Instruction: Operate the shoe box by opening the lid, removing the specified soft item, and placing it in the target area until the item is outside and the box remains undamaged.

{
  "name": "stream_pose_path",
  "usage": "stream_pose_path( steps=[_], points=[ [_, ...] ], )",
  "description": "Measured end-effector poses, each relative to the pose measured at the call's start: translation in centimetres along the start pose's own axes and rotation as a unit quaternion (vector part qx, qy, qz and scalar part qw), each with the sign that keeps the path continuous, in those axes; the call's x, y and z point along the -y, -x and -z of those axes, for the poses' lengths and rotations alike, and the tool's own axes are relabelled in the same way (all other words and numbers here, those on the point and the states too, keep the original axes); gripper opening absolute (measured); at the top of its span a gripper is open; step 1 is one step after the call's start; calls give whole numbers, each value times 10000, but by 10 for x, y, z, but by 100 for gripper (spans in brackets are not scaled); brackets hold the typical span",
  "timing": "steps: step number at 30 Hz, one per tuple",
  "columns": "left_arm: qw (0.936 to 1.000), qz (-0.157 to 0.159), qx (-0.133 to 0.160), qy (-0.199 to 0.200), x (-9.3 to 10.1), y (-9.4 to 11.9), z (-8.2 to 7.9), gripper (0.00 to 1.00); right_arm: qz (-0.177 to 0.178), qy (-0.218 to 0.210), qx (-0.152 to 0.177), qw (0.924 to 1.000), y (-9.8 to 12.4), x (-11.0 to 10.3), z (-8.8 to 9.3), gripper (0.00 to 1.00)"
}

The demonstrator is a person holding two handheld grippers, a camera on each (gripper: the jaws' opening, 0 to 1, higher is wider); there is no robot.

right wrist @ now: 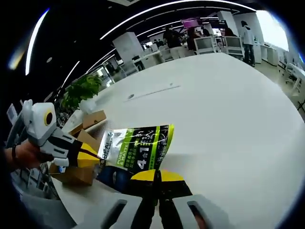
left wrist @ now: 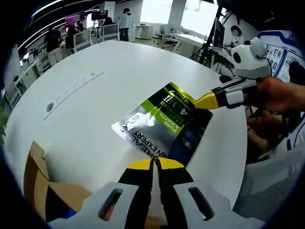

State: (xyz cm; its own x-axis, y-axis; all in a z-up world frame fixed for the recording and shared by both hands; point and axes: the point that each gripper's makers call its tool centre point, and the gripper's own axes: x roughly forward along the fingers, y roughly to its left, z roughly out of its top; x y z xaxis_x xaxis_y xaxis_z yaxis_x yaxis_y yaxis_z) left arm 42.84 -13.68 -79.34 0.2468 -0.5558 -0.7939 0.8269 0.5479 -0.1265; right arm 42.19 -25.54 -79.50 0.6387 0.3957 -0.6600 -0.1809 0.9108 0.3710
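White round table (left wrist: 95,109) lies beneath the soft pouch (left wrist: 162,125), stretched between both closed claws, left gripper (left wrist: 153,164) and right gripper (right wrist: 157,175) pinching opposite ends.

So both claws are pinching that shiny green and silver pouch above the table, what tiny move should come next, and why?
Probably lower the shiny green and silver pouch onto the white round table, then open. The left gripper and right gripper each clamp an edge, and the brown cardboard shoe box sits apart, so the pouch is already out.

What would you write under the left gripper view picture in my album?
Two grippers, left and right, pinch opposite edges of a green and silver pouch above a round white table.
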Motion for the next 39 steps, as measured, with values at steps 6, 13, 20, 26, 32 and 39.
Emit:
stream_pose_path(
  steps=[6,13,20,26,32,39],
  points=[
    [9996,-40,-258,-125,-3,-10,9,2,-2,-22,-90,10000,-6,3,6,0],
    [9979,-90,-536,-342,-6,-16,18,2,-8,-30,-226,9997,-15,4,15,0],
    [9937,-228,-890,-645,-18,-25,33,0,46,-2,-305,9995,-21,8,18,0],
    [9940,-233,-853,-649,-20,-26,32,0,189,90,-387,9990,-23,14,23,0],
    [9971,-243,-588,-416,-21,-17,23,0,327,20,-333,9989,-18,20,21,0],
    [9998,-212,-9,55,-17,1,4,0,343,-12,-178,9993,-5,18,16,0]
  ],
)
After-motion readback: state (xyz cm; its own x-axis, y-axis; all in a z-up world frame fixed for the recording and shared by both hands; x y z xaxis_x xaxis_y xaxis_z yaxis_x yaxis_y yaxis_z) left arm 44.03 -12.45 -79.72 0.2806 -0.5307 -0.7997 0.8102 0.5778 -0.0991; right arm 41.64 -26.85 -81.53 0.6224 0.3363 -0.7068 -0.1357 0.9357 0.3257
